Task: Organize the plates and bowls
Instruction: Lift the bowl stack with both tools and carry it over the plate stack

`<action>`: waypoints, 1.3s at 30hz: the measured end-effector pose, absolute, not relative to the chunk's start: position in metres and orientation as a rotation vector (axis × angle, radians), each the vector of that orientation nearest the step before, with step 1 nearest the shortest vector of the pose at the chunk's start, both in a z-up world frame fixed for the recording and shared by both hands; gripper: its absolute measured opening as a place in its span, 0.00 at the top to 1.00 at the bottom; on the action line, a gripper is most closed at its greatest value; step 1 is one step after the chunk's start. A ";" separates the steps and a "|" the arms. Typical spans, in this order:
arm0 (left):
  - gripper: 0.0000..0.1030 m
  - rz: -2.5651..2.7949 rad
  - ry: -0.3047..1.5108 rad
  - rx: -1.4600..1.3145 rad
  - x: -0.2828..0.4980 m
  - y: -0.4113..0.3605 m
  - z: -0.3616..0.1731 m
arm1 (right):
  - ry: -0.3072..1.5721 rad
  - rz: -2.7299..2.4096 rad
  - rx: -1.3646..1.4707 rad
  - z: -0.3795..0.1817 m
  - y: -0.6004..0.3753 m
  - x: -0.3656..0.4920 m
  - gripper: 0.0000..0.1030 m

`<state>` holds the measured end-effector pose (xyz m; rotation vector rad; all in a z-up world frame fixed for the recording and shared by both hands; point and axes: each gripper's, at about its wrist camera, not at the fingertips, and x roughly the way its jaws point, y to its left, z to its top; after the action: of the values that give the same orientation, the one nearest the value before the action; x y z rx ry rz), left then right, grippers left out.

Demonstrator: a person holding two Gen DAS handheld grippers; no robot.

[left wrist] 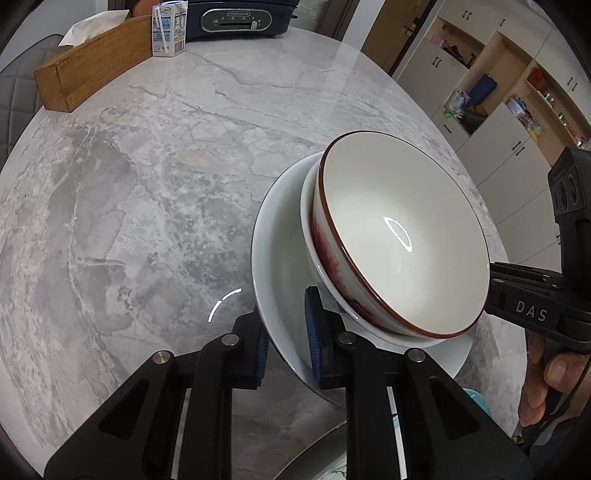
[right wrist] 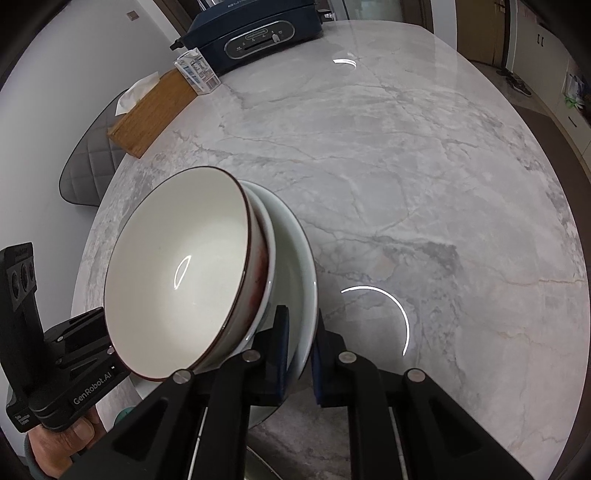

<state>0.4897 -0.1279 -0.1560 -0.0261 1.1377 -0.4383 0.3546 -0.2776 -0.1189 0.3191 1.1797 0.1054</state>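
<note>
You held a stack over the marble tabletop point(left wrist: 147, 184): a white plate point(left wrist: 280, 236) carrying a white bowl point(left wrist: 314, 236), and a red-rimmed bowl point(left wrist: 399, 229) nested in that. Your left tool point(left wrist: 284, 332) pinched the plate's near rim, one pad on each face. Your right tool point(right wrist: 300, 354) pinched the opposite rim the same way. A tissue box point(left wrist: 88, 70) and a carton point(left wrist: 168, 29) stood at the far edge.

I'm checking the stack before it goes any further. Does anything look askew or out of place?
Yes. The red-rimmed bowl sits off-centre in the white plate, crowded toward one side, and the stack looks tilted. The left gripper and right gripper each pinch the plate's rim. Nothing looks spilled or chipped.
</note>
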 end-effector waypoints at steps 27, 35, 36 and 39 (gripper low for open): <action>0.84 -0.468 1.116 -0.041 0.472 -0.121 -0.116 | 1.141 0.106 0.319 -0.087 -0.273 0.341 0.89; 0.85 -0.479 1.078 -0.034 0.442 -0.115 -0.077 | 1.104 0.117 0.293 -0.051 -0.264 0.318 0.89; 0.85 -0.481 1.075 -0.033 0.437 -0.114 -0.073 | 1.100 0.119 0.292 -0.046 -0.263 0.314 0.89; 0.85 -0.486 1.075 -0.038 0.422 -0.110 -0.065 | 1.092 0.123 0.282 -0.036 -0.259 0.300 0.88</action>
<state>0.4216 -0.1098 -0.0654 -0.0382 1.0748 -0.4860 0.2998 -0.2593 -0.0362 0.2822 1.0915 0.1228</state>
